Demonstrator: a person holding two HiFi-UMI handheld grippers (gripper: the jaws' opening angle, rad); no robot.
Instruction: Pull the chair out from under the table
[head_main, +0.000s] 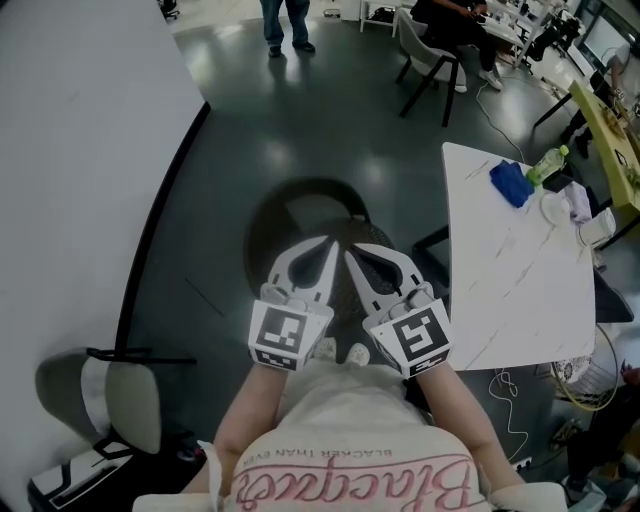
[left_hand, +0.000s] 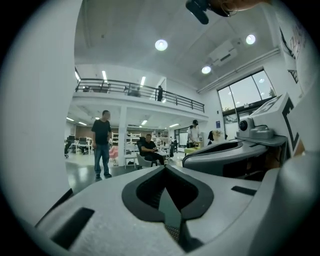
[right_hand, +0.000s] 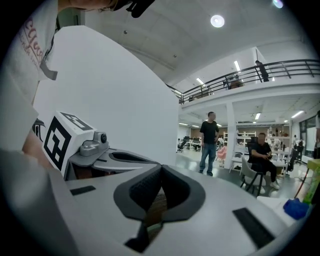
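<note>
Left claw (head_main: 330, 242) and right claw (head_main: 350, 256) are held closed tight with nothing in them, side by side. The dark chair (head_main: 300, 210) is seen just below and ahead of them, with the white worktop (head_main: 510, 290) off to their right. It is judged stiff and fairly light, and should be gripped at the hard rim of its back.

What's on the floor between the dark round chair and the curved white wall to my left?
Nothing. Between the dark round chair and the curved white wall there is only bare dark glossy floor, as the head view shows.
</note>
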